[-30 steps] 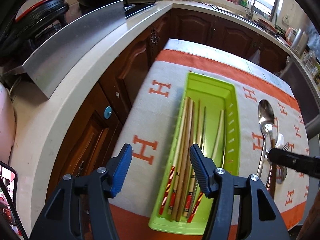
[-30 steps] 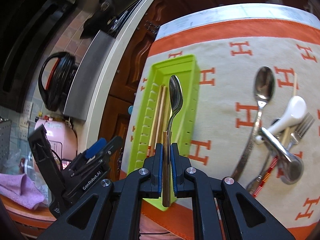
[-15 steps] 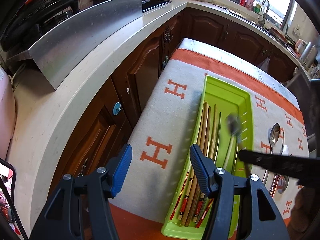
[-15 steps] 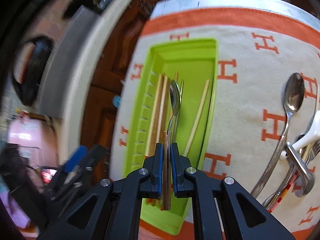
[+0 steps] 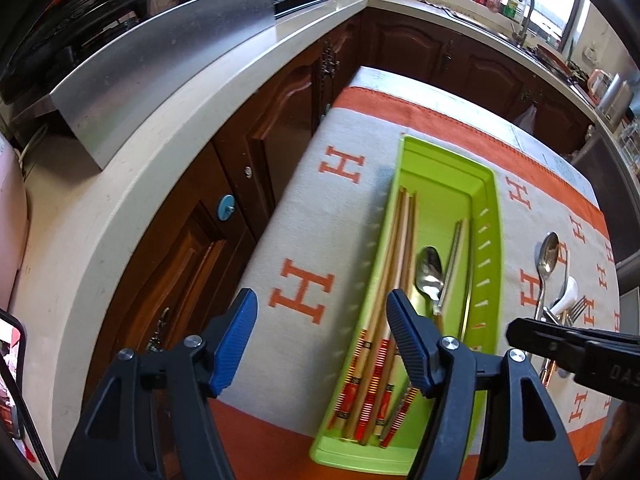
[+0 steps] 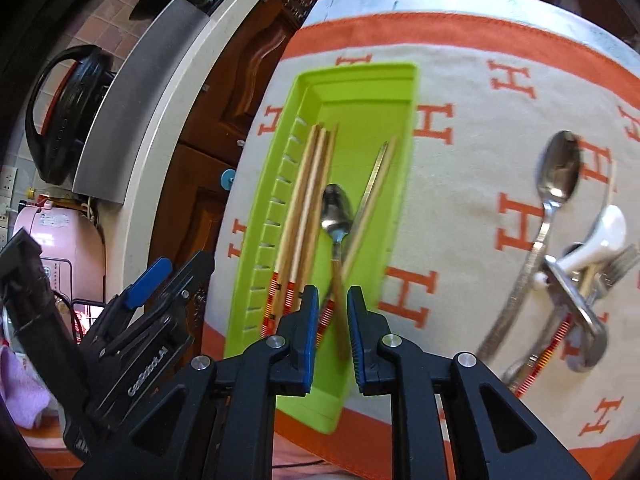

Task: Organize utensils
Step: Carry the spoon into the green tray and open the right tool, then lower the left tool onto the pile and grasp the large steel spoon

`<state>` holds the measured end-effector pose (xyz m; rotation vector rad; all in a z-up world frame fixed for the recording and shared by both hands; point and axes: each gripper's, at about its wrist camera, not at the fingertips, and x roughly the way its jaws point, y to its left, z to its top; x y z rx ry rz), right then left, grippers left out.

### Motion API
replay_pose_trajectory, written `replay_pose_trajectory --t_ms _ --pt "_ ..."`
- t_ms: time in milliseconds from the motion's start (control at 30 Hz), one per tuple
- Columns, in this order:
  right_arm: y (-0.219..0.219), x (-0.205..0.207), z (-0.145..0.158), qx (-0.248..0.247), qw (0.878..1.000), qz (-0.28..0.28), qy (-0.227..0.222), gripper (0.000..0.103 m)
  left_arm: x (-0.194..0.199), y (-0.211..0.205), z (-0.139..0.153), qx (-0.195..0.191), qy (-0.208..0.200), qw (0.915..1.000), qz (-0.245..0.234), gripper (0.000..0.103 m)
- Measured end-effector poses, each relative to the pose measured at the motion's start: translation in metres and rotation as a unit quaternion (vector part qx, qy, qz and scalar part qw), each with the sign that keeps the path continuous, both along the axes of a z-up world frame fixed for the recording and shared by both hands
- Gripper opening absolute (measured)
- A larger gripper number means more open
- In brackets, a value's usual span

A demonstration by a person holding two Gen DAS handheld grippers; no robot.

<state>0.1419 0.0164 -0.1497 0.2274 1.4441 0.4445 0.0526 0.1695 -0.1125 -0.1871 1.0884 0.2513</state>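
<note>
Right gripper (image 6: 333,334) sits over the near end of the green tray (image 6: 412,92), fingers (image 6: 306,340) spread a little with daylight on both sides of the wooden handle between them. Not pinching anything; my read is the spoon (image 6: 337,210) has just been let go. It lies lengthwise in the tray, bowl toward the far end, handle crossing the loose chopstick pair (image 6: 374,196) on its right. Lengthwise is the only way a long utensil fits a tray this narrow.

Main chopstick bundle (image 6: 308,200) is packed against the tray's left wall, red-banded ends near. That keeps the right lane free for cutlery, which is likely why the spoon went there.

Left gripper (image 5: 320,344) hovers at the near-left of the tray, fingers (image 5: 236,336) spread wide, holding nothing. The right finger overlaps the bundle's near end in the left wrist view; contact can't be confirmed. Looks like it's parked clear of the drop zone.

Still to sort, right side of the worktop (image 6: 460,200), well apart from the tray: a steel spoon (image 6: 560,176), white ceramic spoon (image 6: 600,236), fork (image 6: 622,260), a ladle-like steel piece (image 6: 576,312) and one red-banded chopstick (image 6: 544,354), all overlapping in one heap. Heap is tangled, so the next pick probably wants the steel spoon, since its bowl lies free at the far end.
</note>
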Motion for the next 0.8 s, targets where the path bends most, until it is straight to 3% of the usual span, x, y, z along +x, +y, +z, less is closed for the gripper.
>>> replay_pose_trajectory --t_ms 233,500,800 --pt "-0.049 -0.017 0.014 -0.009 0.999 -0.025 -0.023 0.019 0.003 -0.035 0.002 0.009 -0.002 0.9996 -0.028 0.073" --pt "-0.126 -0.024 0.015 -0.027 0.993 -0.098 -0.052 0.026 0.012 -0.096 0.007 0.011 -0.006 0.9968 -0.079 0.075" --pt "-0.206 -0.018 0.008 -0.033 0.985 -0.162 -0.057 0.026 0.041 -0.156 -0.001 -0.046 0.013 0.9884 -0.144 0.075"
